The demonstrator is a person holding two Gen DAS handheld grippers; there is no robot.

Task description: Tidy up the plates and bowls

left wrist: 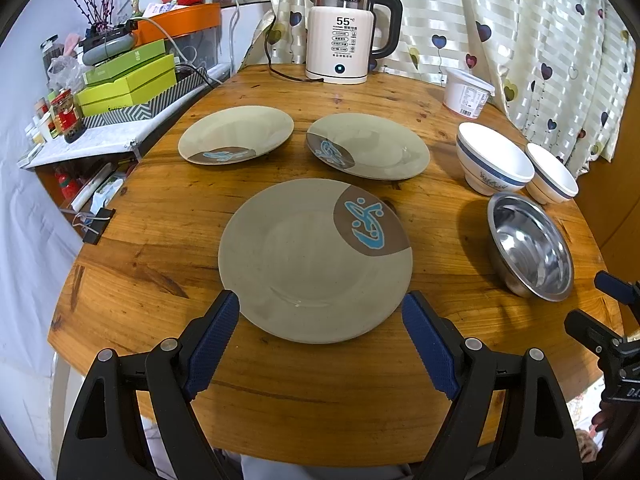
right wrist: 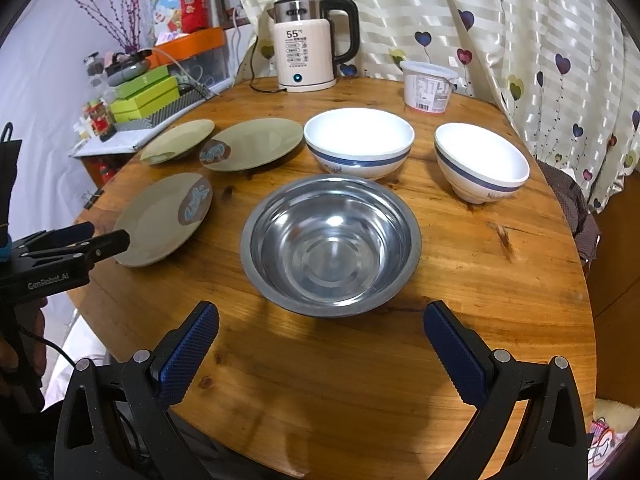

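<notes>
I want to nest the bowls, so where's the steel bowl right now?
In the right wrist view the steel bowl sits on the table straight ahead of the open right gripper, with the two white bowls behind it and the nearest plate to its left.

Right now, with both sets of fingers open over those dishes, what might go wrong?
The left gripper straddles the nearest plate, which lies flat on the table; its thin rim could slip from the fingers. The steel bowl before the right gripper looks slick and may slide. The white bowls sit close behind, so a push could knock them.
</notes>
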